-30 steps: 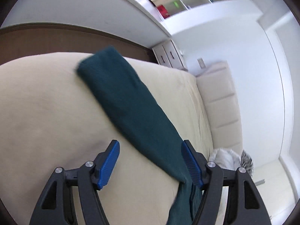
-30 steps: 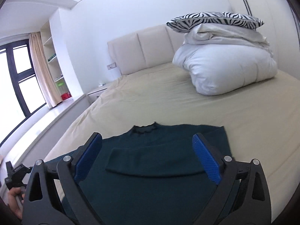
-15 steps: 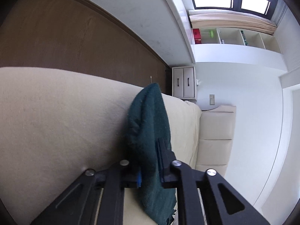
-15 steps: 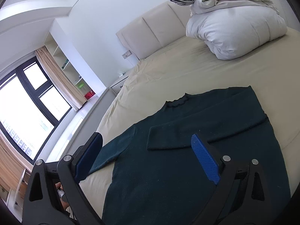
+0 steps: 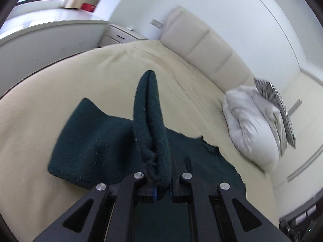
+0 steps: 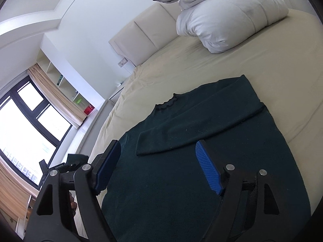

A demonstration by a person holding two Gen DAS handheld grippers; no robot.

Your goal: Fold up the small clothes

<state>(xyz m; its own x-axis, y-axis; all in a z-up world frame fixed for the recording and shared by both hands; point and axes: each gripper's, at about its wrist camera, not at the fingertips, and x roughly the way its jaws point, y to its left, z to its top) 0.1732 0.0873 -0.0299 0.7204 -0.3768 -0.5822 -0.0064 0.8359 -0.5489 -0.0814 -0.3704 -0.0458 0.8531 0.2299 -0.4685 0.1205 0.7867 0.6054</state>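
Left wrist view: the left gripper [image 5: 159, 183] has its jaws pinched tight on the cuff end of the dark green sweater's [image 6: 201, 161] left sleeve [image 5: 149, 121], lifting it off the bed [image 5: 60, 92]. The sweater lies flat near the bed's foot edge, collar towards the headboard [image 6: 145, 32], the other sleeve [image 6: 191, 133] already laid across its chest. The right gripper [image 6: 159, 171] hovers low over the body, jaws fairly wide and just closing in, probably on nothing; the blur hides contact. To fold well, I'd carry the lifted sleeve straight across the chest, keep it taut, and lay it parallel to the first.
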